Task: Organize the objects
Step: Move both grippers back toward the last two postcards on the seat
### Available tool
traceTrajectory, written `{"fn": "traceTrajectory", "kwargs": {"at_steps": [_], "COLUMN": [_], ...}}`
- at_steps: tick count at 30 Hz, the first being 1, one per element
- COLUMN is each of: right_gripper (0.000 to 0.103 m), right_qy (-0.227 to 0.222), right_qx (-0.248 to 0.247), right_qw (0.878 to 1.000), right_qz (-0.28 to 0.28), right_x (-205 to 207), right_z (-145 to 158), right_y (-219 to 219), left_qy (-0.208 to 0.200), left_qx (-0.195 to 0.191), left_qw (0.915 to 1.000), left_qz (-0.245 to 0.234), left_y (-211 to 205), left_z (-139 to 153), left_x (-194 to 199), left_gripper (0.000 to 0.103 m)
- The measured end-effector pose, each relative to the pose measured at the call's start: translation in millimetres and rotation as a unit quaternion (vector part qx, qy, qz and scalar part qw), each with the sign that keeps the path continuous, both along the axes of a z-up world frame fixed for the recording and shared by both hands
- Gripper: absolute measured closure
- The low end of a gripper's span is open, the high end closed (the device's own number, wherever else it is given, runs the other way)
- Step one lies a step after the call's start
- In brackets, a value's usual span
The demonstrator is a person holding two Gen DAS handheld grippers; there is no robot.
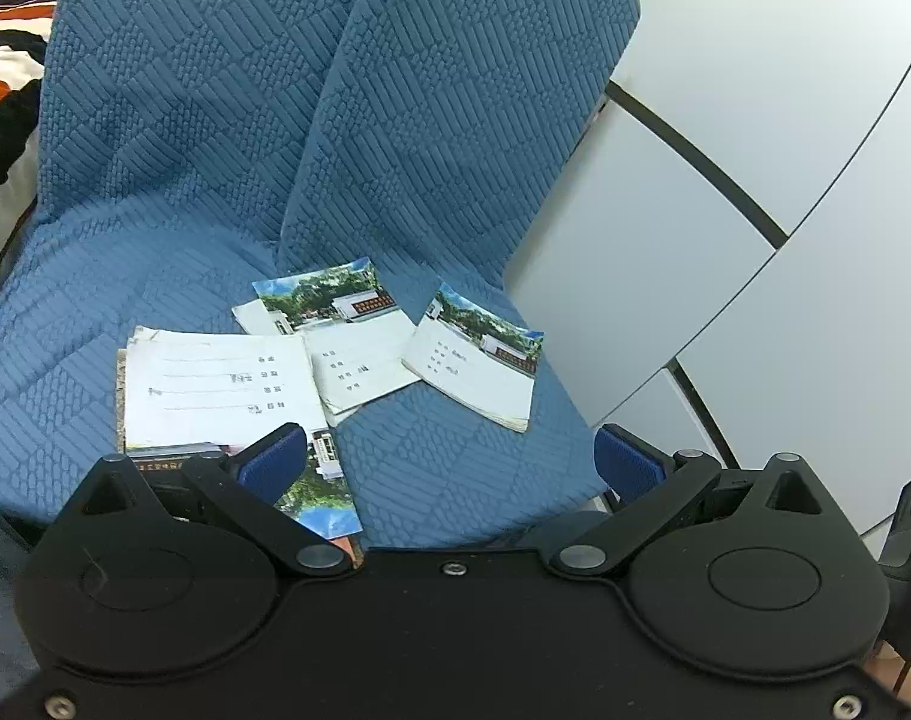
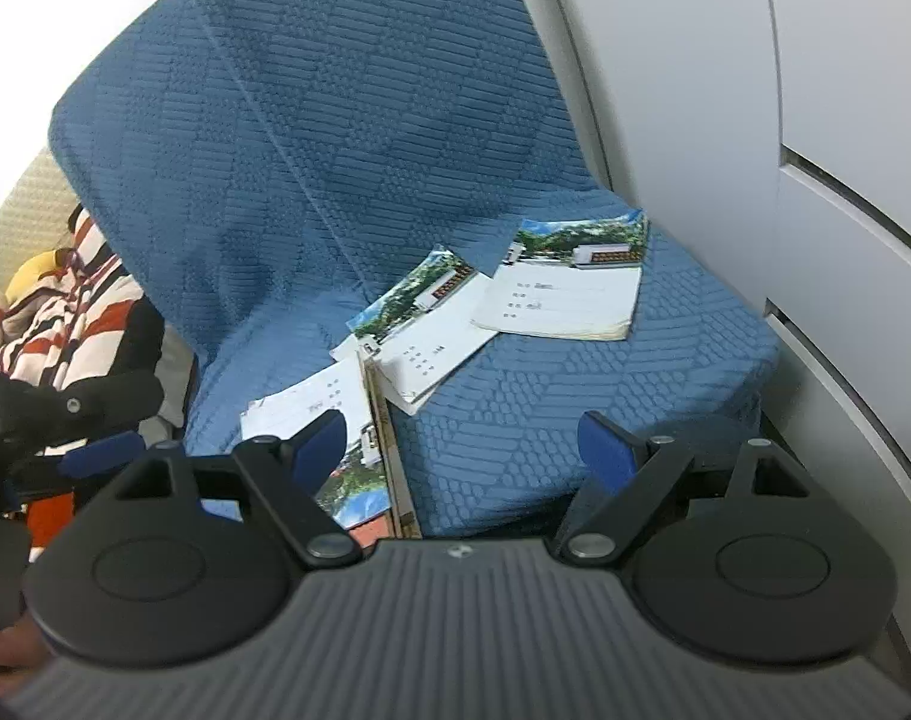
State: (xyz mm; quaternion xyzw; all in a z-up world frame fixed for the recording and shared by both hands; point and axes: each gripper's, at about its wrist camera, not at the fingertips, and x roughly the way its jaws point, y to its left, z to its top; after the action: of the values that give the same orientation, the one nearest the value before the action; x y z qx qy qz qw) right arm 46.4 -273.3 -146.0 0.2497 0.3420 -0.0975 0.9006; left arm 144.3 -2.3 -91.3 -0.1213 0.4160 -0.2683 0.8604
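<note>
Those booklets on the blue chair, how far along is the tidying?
Little looks done: three booklets lie scattered on the blue chair seat. The near booklet is overlapped by the middle booklet; the far booklet lies apart. Nothing is in hand: the left hand-held gripper and right hand-held gripper are open and empty. Still left: gathering them into one stack.

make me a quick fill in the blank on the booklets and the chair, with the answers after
1. The thin white paper booklets with photo covers lie on a chair seat covered in ____ textured fabric.
2. The number of booklets lying apart from the overlapping pile, on the seat's cabinet side, is ____.
3. The black left gripper has nothing between its blue-padded fingers, so it is ____.
4. The flat panels beside the chair are light ____.

Missing words: blue; one; open; grey
</note>
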Motion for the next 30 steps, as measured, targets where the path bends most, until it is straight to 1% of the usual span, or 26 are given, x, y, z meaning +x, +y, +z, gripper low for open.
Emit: {"fn": "traceTrajectory", "kwargs": {"at_steps": [8, 12, 16, 22, 25, 28, 30], "right_gripper": [0.017, 0.017, 0.017, 0.017, 0.017, 0.017, 0.017], "right_qy": [0.007, 0.018, 0.022, 0.024, 0.025, 0.026, 0.029], "right_qx": [0.002, 0.007, 0.009, 0.014, 0.024, 0.032, 0.033], "right_qw": [1.0, 0.999, 0.999, 0.999, 0.999, 0.998, 0.998], "right_qz": [-0.02, -0.028, -0.031, -0.036, -0.036, -0.038, -0.042], "right_x": [-3, 0, 1, 9, 15, 21, 26], "right_z": [-7, -14, -19, -27, -34, -40, -45], "right_y": [-18, -29, -37, -50, -57, -63, -66], "left_qy": [-0.003, -0.003, -0.002, 0.006, 0.014, 0.014, 0.017], "left_qx": [0.008, 0.012, 0.016, 0.023, 0.022, 0.037, 0.038], "left_qw": [0.9999, 0.9997, 0.9996, 0.9993, 0.9991, 0.9985, 0.9982], "left_qz": [-0.014, -0.019, -0.023, -0.028, -0.033, -0.038, -0.044], "left_y": [-25, -37, -47, -62, -70, -83, -90], "left_z": [1, 1, -3, -15, -24, -32, -38], "left_x": [7, 11, 16, 29, 38, 47, 55], "left_gripper": [0.001, 0.001, 0.001, 0.001, 0.001, 0.001, 0.001]}}
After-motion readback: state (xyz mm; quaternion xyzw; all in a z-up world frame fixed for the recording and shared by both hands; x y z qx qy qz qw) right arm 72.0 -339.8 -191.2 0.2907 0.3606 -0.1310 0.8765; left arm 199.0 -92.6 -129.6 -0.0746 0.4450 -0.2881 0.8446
